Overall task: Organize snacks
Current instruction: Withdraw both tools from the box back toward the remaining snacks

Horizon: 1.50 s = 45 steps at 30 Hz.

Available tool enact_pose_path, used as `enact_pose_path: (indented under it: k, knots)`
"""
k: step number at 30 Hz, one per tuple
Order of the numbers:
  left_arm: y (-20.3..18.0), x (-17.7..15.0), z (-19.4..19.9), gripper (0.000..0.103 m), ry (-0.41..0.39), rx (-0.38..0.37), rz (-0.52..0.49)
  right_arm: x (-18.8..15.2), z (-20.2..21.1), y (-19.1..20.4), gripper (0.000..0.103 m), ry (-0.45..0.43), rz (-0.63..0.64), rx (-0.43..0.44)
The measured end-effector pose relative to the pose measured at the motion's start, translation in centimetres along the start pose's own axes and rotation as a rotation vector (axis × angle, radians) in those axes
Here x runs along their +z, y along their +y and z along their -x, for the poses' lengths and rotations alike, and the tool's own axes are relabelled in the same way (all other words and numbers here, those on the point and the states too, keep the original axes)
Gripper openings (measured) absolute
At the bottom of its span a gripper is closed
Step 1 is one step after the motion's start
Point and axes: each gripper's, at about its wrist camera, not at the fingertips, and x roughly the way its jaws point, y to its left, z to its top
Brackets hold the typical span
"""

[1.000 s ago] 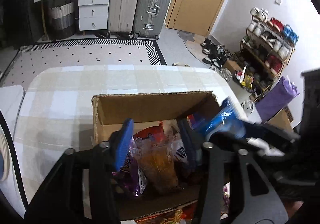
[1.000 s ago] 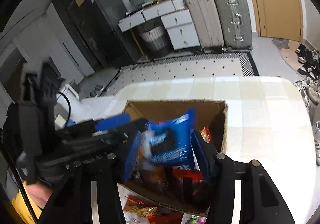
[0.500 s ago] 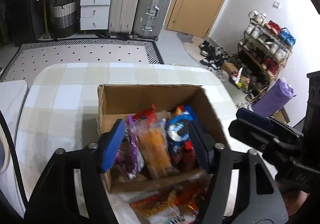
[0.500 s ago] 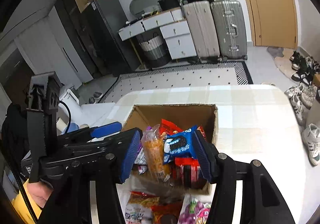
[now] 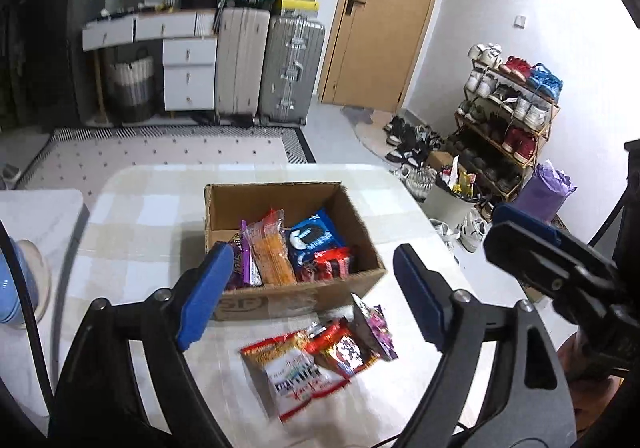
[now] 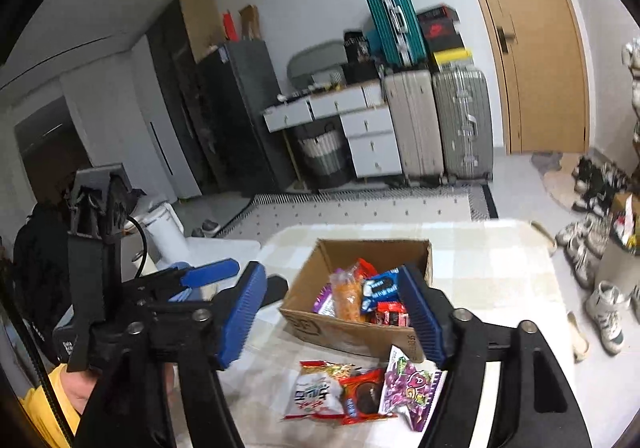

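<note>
Cardboard box (image 5: 296, 300) at table centre, packets standing upright inside. Three loose packets flat on checked table (image 5: 132, 216), just near side of box: white-red packet (image 5: 298, 372) leftmost, red cookie packet (image 5: 346, 348) middle, purple packet (image 5: 374, 328) rightmost, overlapping in row running left-right. Left gripper (image 5: 310, 300) jaws just opening, now wide apart, nothing between; white-red packet lies near and below it. Right gripper (image 6: 336, 318) jaws likewise just opening, apart, empty; purple packet (image 6: 410, 388) sits under its right finger. Judgement: each hand nearest own end of row; reach is down and slightly near.
</note>
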Motion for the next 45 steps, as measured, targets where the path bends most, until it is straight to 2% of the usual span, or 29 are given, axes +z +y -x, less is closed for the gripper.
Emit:
enact_pose_path:
  k: [4, 6, 11, 16, 17, 18, 21, 24, 32, 36, 38, 45]
  knots:
    - [-1.6, -1.3, 4.3, 0.082, -0.039, 0.025, -0.041, -0.2, 4.1, 2.5, 0.080, -0.069, 0.068, -0.003]
    - [-2.3, -2.0, 6.4, 0.083, -0.060, 0.037, -0.056, -0.7, 5.9, 3.3, 0.088, -0.108, 0.074, -0.001]
    - [-3.4, -4.0, 11.4, 0.085, -0.110, 0.068, -0.083, -2.5, 9.7, 5.1, 0.097, -0.166, 0.094, 0.017]
    - [-3.1, -6.5, 15.2, 0.093, -0.112, 0.039, -0.043, -5.0, 12.2, 5.7, 0.100, -0.205, 0.075, 0.019]
    - [-3.1, -7.0, 15.7, 0.100, -0.111, 0.047, -0.042, -5.7, 12.7, 5.6, 0.100, -0.206, 0.066, 0.016]
    - [-3.0, -7.7, 16.2, 0.102, -0.116, 0.050, -0.039, -6.1, 13.0, 5.5, 0.101, -0.209, 0.060, 0.015]
    - [-3.0, -9.5, 17.5, 0.102, -0.134, 0.054, -0.031, -7.6, 14.1, 4.4, 0.102, -0.232, 0.023, 0.012]
    - [-2.6, -10.6, 17.5, 0.102, -0.133, 0.079, -0.033, -8.6, 14.1, 3.2, 0.102, -0.226, -0.005, -0.012]
    - [-1.8, -12.5, 16.1, 0.102, -0.121, 0.136, -0.045, -11.6, 12.7, 3.0, 0.102, -0.179, -0.008, -0.023]
    - [-0.7, -13.2, 15.0, 0.102, -0.106, 0.141, -0.016, -12.2, 11.0, 2.7, 0.102, -0.124, -0.013, -0.037]
    - [-0.3, -13.6, 14.2, 0.102, -0.092, 0.158, -0.002, -12.6, 10.0, 2.5, 0.102, -0.100, -0.020, -0.050]
    - [0.7, -14.9, 9.9, 0.102, -0.013, 0.144, 0.014, -13.9, 6.7, 1.0, 0.102, -0.003, -0.064, -0.101]
